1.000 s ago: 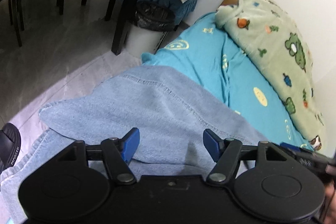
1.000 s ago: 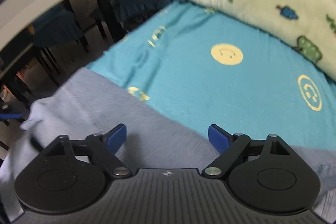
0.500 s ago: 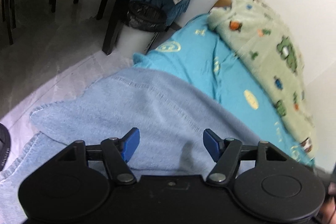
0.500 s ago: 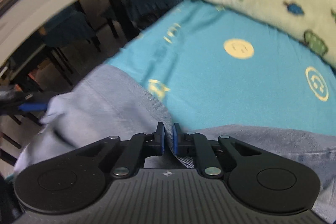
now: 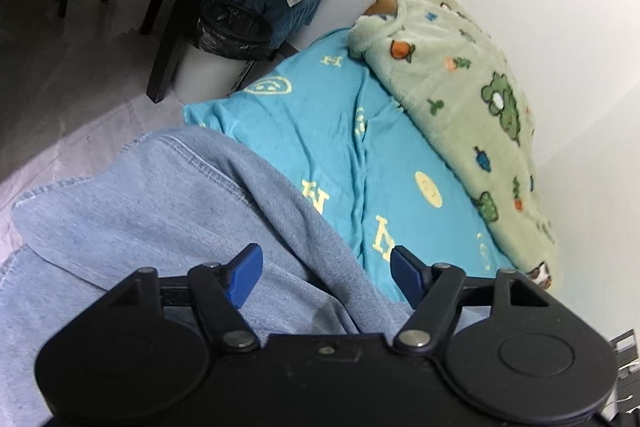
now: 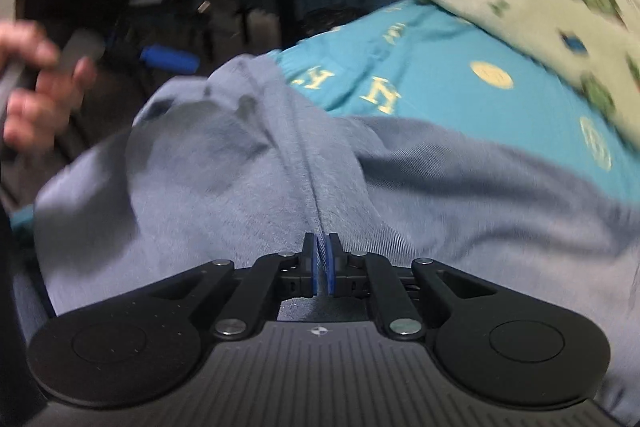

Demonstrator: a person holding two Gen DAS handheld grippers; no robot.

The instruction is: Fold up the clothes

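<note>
Between the right gripper's (image 6: 321, 269) blue pads, pressed together, sits a raised ridge of the light-blue denim garment (image 6: 248, 179). One second ago these jaws were spread above flat cloth; half a second ago they closed, and the fabric now rises in a tented fold ahead of them, which suggests the lift for a fold has begun, though blur in this view limits certainty. Under the left gripper (image 5: 326, 277), jaws spread and holding nothing as before, the garment (image 5: 160, 203) drapes off the bed edge. Beyond both jaws lie the turquoise smiley-print sheet (image 5: 320, 131) and green frog-print fleece blanket (image 5: 460, 79).
</note>
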